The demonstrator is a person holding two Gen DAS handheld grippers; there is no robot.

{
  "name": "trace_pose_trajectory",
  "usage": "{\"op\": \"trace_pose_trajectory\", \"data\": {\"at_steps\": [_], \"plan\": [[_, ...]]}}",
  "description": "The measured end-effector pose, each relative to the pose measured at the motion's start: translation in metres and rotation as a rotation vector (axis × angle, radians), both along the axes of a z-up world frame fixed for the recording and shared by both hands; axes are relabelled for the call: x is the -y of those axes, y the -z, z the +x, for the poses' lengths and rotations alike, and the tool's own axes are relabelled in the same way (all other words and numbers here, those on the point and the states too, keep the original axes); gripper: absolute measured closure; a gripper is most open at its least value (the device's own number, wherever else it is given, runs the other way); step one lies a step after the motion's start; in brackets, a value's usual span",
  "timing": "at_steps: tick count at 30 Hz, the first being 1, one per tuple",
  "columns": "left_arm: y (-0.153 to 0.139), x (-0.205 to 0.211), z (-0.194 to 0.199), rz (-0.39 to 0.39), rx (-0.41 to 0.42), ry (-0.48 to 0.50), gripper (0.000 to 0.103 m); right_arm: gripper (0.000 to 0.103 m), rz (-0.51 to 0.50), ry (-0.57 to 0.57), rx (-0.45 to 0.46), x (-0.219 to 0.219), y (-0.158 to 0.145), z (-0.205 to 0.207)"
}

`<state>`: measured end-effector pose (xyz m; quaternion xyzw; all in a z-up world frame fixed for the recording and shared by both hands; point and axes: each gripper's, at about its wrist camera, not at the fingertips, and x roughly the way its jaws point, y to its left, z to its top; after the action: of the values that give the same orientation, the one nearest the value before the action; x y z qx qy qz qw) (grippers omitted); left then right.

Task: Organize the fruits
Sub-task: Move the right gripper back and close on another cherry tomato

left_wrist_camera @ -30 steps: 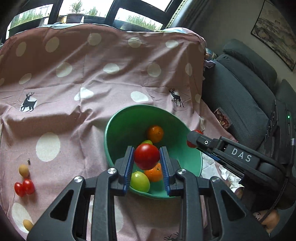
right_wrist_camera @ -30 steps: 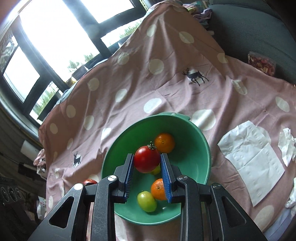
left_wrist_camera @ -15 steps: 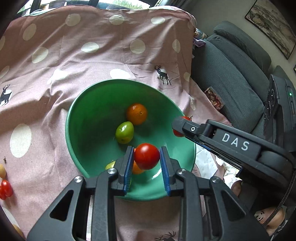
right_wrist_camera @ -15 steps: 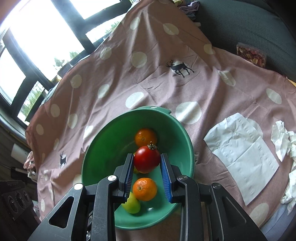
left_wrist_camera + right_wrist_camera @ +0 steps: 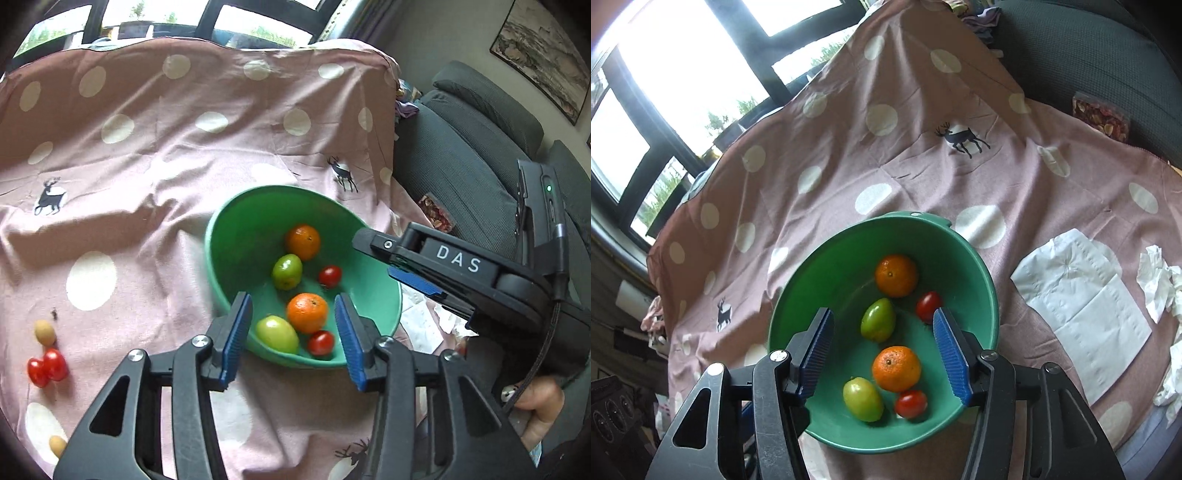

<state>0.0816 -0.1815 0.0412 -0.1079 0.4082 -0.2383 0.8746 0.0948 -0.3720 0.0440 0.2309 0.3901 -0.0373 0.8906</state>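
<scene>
1. Near the left edge of the spotted cloth (image 5: pixel 147 177), two loose cherry tomatoes (image 5: pixel 47 367) lie touching, a small yellowish fruit (image 5: pixel 45 332) just beyond them.
2. You should find them light, smooth and easily bruised; take one across its middle, gently.
3. Your left gripper (image 5: pixel 291 338) is opening its jaws over the green bowl (image 5: pixel 229 236), nothing between them.
4. Your right gripper (image 5: pixel 882 354) is likewise opening, empty, above the bowl's oranges, green fruits and tomatoes.
</scene>
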Motion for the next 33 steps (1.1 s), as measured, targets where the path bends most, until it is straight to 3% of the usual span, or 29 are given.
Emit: {"op": "trace_pose_trajectory", "data": {"at_steps": [7,16,19,21,23,26,33], "plan": [[-0.007,-0.083,-0.018,0.077,0.020,-0.239,0.050,0.043,-0.042,-0.080,0.023,-0.037,-0.007,0.003],[0.027,-0.188,-0.030,0.134,-0.059,-0.514,0.049,0.043,-0.107,-0.296,0.035,-0.114,-0.004,0.011],[0.041,-0.210,-0.026,0.099,-0.110,-0.530,0.050,0.043,-0.088,-0.400,0.016,-0.142,0.006,0.015],[0.053,-0.226,-0.021,0.020,-0.174,-0.503,0.051,0.043,-0.062,-0.457,-0.006,-0.158,0.014,0.018],[0.057,-0.239,-0.023,-0.019,-0.210,-0.550,0.051,0.043,-0.036,-0.507,-0.034,-0.174,0.022,0.018],[0.053,-0.243,-0.027,0.017,-0.182,-0.588,0.051,0.044,-0.018,-0.594,-0.074,-0.199,0.036,0.018],[0.059,-0.238,-0.023,0.030,-0.206,-0.546,0.051,0.066,-0.003,-0.670,-0.175,-0.235,0.067,0.021]]}}
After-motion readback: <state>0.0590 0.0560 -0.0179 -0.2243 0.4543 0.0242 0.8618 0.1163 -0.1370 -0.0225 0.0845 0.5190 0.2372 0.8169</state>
